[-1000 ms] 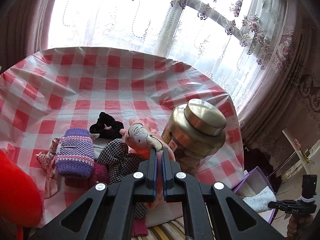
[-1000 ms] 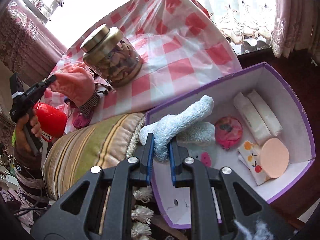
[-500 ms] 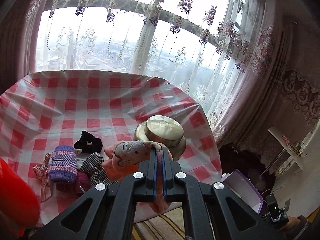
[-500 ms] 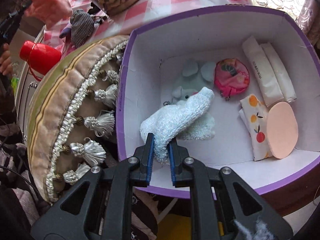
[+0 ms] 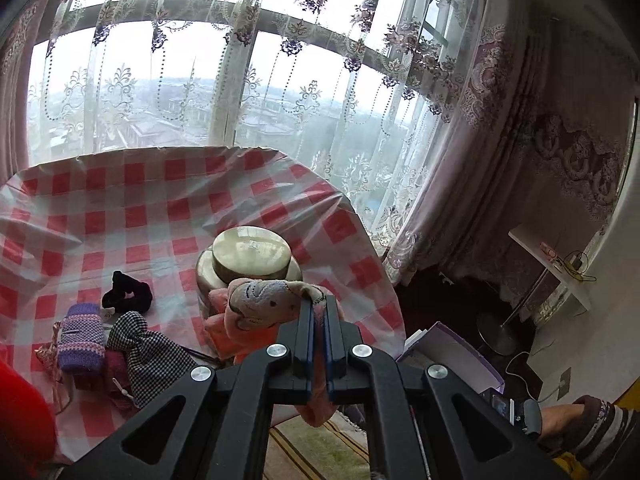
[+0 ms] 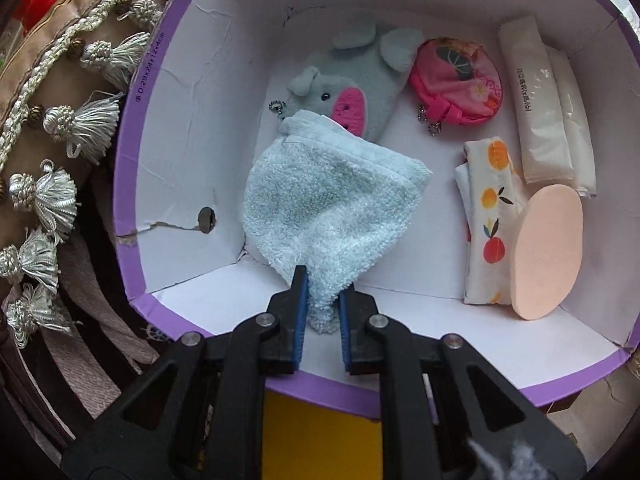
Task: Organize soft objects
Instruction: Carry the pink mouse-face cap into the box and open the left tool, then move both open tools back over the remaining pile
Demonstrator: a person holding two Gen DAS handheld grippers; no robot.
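Note:
My left gripper (image 5: 319,304) is shut on a pink plush toy (image 5: 260,312), which hangs lifted in front of the glass jar (image 5: 248,258) above the red-checked table (image 5: 160,208). On the table's near left lie a purple knit pouch (image 5: 79,338), a houndstooth pouch (image 5: 148,348) and a black scrunchie (image 5: 127,296). My right gripper (image 6: 323,276) points down into the purple-rimmed box (image 6: 168,312), shut on a light blue towel (image 6: 332,204) that drapes onto the box floor. A grey plush pig (image 6: 352,84), partly under the towel, lies behind it.
The box also holds a pink round pouch (image 6: 456,80), two white packets (image 6: 544,108), a fruit-print cloth (image 6: 488,216) and a peach sponge (image 6: 546,252). A tasselled cushion (image 6: 52,128) borders the box on the left. A red object (image 5: 20,412) sits at the table's near left corner.
The left gripper rose and drew back, lifting the pink plush off the pile. The right gripper tipped downward and sank into the box, so the towel now rests on the box floor.

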